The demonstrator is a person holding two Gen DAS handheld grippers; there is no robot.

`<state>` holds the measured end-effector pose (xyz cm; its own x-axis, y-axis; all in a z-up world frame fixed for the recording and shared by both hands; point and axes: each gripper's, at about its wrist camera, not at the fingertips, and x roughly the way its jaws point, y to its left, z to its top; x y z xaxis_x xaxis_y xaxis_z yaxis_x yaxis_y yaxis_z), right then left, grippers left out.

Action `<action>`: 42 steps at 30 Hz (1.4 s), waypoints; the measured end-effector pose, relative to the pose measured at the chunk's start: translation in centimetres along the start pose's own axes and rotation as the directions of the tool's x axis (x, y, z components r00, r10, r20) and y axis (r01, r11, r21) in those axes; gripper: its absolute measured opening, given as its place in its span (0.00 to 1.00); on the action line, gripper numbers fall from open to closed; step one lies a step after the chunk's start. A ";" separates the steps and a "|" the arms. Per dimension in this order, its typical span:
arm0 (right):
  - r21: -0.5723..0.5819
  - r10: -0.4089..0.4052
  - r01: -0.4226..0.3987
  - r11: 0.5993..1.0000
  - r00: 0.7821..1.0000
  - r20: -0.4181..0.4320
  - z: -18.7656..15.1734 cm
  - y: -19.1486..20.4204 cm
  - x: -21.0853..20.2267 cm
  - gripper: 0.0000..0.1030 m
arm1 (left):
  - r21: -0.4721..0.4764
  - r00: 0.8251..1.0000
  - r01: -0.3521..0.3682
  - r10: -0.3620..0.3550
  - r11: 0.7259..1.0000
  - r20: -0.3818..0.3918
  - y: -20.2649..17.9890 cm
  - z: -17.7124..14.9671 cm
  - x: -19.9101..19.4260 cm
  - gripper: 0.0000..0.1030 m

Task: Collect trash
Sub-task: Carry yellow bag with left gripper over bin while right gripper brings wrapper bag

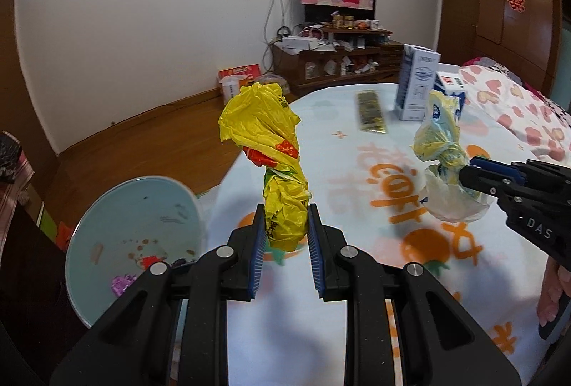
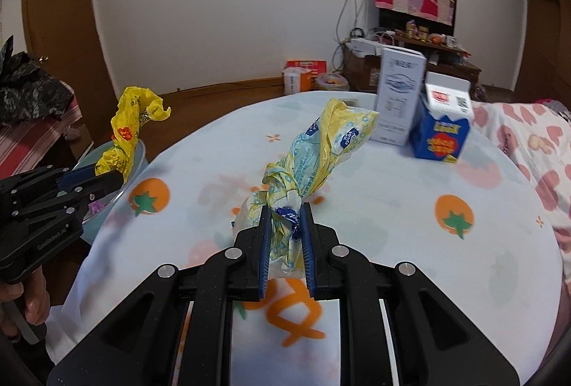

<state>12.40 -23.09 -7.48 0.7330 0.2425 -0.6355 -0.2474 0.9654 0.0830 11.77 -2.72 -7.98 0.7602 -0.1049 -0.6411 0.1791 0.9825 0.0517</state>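
Currently left tool (image 1: 286, 225) pinches the yellow bag (image 1: 274, 150), upright; bin (image 1: 139, 229) lies at 9 o'clock, nearer this arm. Right tool (image 2: 285, 229) pinches the pale wrapper (image 2: 307, 164) over the worktop (image 2: 410, 243).

The light blue bin (image 1: 139, 243) is cut by the left gripper (image 1: 286, 220) in front of it. Behind the white carton (image 2: 399, 96), shelf clutter (image 2: 421, 32) is too small to identify.
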 end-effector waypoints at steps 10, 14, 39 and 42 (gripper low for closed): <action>-0.048 0.039 -0.039 0.998 0.999 -0.003 0.9 3.0 1.1 0.16 | -0.036 0.999 -0.047 0.047 0.998 -0.008 3.4 -1.0 -0.6 0.22; -0.071 0.059 -0.059 0.996 0.998 -0.008 1.1 4.2 1.5 0.16 | -0.049 0.998 -0.065 0.064 0.997 -0.011 4.5 -1.4 -0.9 0.22; -0.162 0.131 -0.132 0.978 0.991 -0.022 2.6 9.2 2.8 0.16 | -0.114 0.988 -0.155 0.154 0.981 -0.017 8.9 -1.9 -2.0 0.22; -0.170 0.138 -0.140 0.975 0.990 -0.021 2.7 9.6 2.8 0.16 | -0.120 0.986 -0.164 0.163 0.979 -0.016 9.4 -2.0 -2.2 0.22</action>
<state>13.82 -12.83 -6.36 0.6785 0.3715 -0.6337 -0.4515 0.8914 0.0392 10.52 7.07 -7.65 0.7692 0.0593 -0.6362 -0.0238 0.9977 0.0642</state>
